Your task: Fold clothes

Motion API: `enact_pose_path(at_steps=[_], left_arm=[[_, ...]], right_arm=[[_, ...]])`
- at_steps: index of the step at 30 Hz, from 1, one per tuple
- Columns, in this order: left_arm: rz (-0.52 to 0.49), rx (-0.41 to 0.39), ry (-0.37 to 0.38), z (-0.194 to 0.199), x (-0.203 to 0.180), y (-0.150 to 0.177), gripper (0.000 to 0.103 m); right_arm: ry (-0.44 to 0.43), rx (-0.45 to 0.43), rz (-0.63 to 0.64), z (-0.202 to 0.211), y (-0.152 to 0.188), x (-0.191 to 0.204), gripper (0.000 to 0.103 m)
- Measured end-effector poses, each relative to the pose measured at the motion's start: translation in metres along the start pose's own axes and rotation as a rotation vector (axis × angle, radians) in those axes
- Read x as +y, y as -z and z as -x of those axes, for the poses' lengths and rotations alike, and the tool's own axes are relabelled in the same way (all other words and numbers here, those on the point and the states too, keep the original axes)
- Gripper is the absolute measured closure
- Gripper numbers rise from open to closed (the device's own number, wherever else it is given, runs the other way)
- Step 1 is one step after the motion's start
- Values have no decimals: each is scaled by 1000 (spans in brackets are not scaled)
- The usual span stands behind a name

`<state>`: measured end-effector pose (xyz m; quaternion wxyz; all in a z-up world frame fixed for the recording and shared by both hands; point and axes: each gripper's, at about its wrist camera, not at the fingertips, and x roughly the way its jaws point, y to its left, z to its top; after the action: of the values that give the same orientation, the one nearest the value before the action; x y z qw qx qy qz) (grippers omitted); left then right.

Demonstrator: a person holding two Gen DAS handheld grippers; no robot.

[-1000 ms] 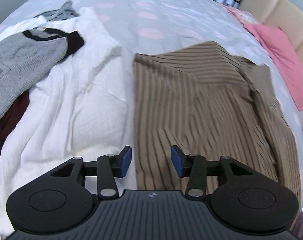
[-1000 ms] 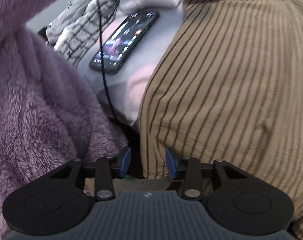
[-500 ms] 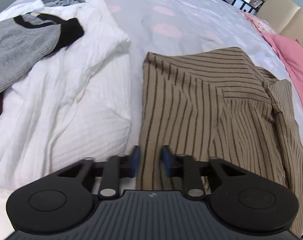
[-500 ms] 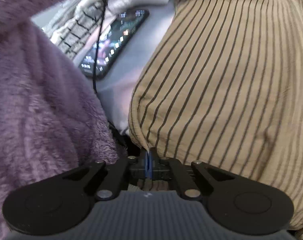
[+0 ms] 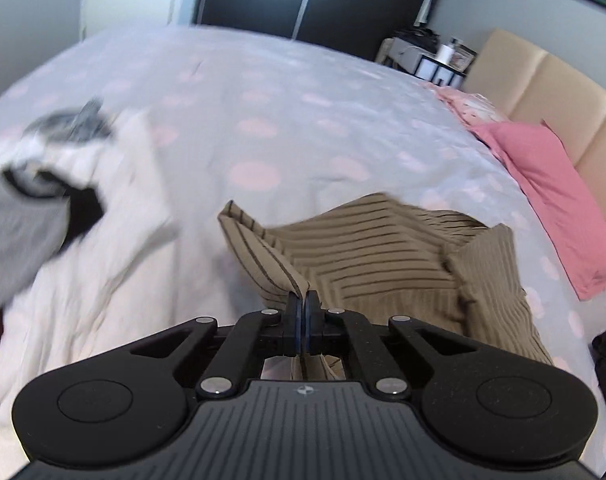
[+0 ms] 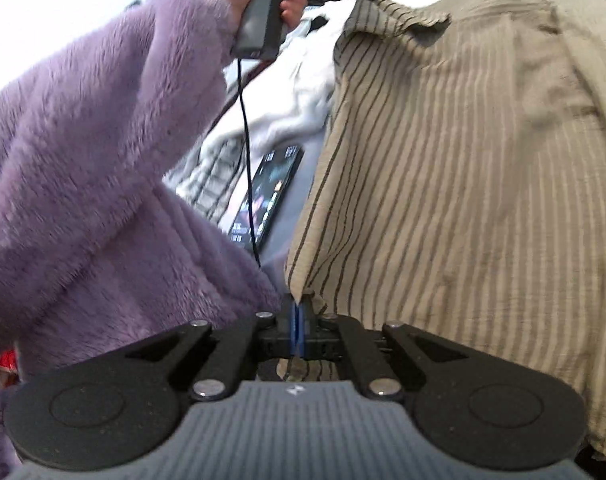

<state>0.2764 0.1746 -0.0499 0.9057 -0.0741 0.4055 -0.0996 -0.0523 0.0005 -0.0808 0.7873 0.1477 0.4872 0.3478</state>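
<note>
On the spotted bedspread (image 5: pixel 303 112), the brown striped shirt (image 5: pixel 383 256) lies partly lifted beside a white garment (image 5: pixel 103 272). The left gripper (image 5: pixel 302 312) pinches one shirt edge; the right gripper (image 6: pixel 296 320) clamps another beside a purple fleece sleeve (image 6: pixel 95 152).

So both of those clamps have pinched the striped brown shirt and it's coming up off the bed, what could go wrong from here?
Three things, I think. The left gripper and right gripper each pinch only a thin edge of the striped shirt, so the fabric could slip out. A phone lies right beside the shirt and might get dragged along. A thin black cable hangs near the right gripper and could snag.
</note>
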Motion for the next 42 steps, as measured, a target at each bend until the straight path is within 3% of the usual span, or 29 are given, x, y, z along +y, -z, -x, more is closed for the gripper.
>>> enact_pose_path(at_steps=[5,10,15,21,25,29,30,36,39,42], left_arm=[[-200,-1,-42,-15,-69,-7,103],[-372,47,-53,-44,-140,5,103],[-439,117,-39,-87,-190,18,103],[-561,212,-81,-129,-226,49,103],[-544,209,-72,-128,-223,51,101],[-439,174,16,-103,-206,30,76],[-417,160,27,-96,-201,24,74],[-410,101,-26,-73,-162,0,74],[-425,79,-76,-72,-144,-10,74],[-399,76,-93,-70,-127,-16,74]], right_arm=[[16,-63,-112,28,5,-28,101],[30,-94,-209,55,17,-60,101],[70,-94,-283,69,29,-89,101],[82,-32,-368,66,42,-120,101],[107,4,-407,60,45,-137,96],[159,-11,-381,67,41,-136,93],[176,-27,-363,69,40,-134,88],[269,-83,-199,88,1,-122,82],[327,-79,-96,98,-28,-121,67],[382,-98,-6,90,-71,-127,65]])
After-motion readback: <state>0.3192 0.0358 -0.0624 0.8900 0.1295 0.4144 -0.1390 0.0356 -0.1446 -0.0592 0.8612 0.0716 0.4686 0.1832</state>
